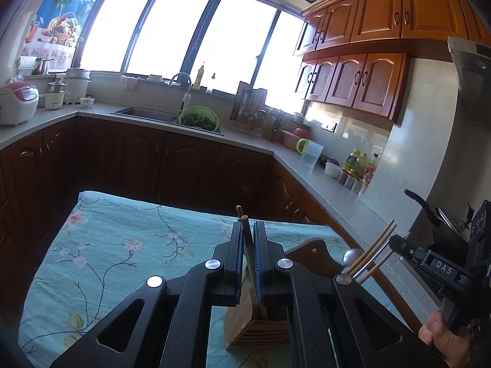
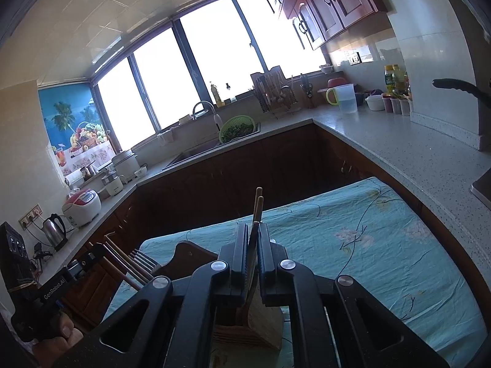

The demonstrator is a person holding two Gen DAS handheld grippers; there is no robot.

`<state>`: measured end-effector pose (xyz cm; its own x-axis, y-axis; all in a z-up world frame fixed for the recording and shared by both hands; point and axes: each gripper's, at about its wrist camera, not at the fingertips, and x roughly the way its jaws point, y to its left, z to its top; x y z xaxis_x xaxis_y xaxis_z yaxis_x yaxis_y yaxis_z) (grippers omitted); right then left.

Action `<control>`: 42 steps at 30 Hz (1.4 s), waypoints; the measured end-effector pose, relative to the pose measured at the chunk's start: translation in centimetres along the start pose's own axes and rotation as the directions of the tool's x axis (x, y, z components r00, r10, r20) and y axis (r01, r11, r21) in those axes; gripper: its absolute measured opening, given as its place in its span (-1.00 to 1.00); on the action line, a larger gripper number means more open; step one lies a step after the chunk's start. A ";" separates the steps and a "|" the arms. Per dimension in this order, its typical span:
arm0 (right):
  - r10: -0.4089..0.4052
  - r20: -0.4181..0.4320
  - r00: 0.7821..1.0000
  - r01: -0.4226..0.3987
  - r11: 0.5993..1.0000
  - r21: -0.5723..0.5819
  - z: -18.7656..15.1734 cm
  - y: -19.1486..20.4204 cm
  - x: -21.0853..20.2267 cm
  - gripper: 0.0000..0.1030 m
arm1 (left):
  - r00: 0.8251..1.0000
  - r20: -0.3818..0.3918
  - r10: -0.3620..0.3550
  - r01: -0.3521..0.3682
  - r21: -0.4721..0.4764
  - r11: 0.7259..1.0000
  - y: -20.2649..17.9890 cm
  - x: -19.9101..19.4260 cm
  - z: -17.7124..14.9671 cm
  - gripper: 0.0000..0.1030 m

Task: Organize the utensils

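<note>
**Chopsticks held over the wooden holder**

Between the pads of the left hand-held gripper (image 1: 248,224) sits a pair of wooden chopsticks (image 1: 242,214), clamped tight, their tips poking out past the fingertips. Below them, on the floral cloth, stands a slatted wooden holder (image 1: 260,325) with open compartments at the top. The right hand-held gripper (image 2: 253,228) is likewise closed on its own pair of chopsticks (image 2: 257,204), whose ends rise above its fingers, with the same wooden holder (image 2: 260,322) right under it.

From the left wrist view, the right hand-held gripper shows at the right edge, with a hand (image 1: 442,337) around its grip; more chopsticks and a metal handle (image 1: 373,253) stick up near it. From the right wrist view, the left tool appears at the lower left, with a fork (image 2: 144,262) and sticks beside it, and a dark wooden board (image 2: 190,253) lying on the cloth.

The holder rests on a surface covered by a turquoise tablecloth (image 1: 122,245) printed with flowers. Beyond it runs a kitchen counter (image 2: 399,141) with a sink (image 1: 144,113), a green colander (image 1: 199,118) of greens, a rice cooker (image 1: 17,102) and a clear jug (image 2: 345,98) under bright windows.
</note>
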<state>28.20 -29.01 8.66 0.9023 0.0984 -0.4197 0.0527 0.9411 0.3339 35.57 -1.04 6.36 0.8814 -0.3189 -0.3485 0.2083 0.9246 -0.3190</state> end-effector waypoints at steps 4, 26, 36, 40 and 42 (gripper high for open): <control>0.003 -0.003 1.000 -0.003 1.000 0.006 -0.1 -0.2 0.0 -0.80 | 1.000 -0.005 0.001 -0.001 0.001 1.000 -0.3 -0.2 0.1 -0.90; 0.055 0.027 0.998 -0.058 0.991 0.117 -5.1 -2.4 -5.1 0.85 | 0.992 -0.055 0.114 -0.114 0.003 0.993 0.3 -6.8 -5.9 0.52; 0.039 -0.067 0.997 -0.033 0.996 0.081 -12.7 -1.7 -8.7 0.86 | 0.985 -0.100 0.140 -0.143 -0.022 0.990 0.8 -13.7 -9.7 0.56; 0.035 -0.090 0.995 -0.032 0.999 0.038 -14.7 -0.7 -10.2 0.86 | 0.984 -0.113 0.140 -0.145 -0.041 0.989 1.2 -16.1 -10.9 0.56; 0.032 -0.095 0.995 -0.029 0.999 0.025 -15.4 -0.4 -11.0 0.86 | 0.983 -0.120 0.141 -0.148 -0.055 0.987 1.2 -17.4 -11.4 0.56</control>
<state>11.69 -25.49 0.14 0.8587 0.1585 -0.4874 0.0366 0.9296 0.3667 15.68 3.21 1.95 0.8449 -0.2080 -0.4929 0.0518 0.9488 -0.3116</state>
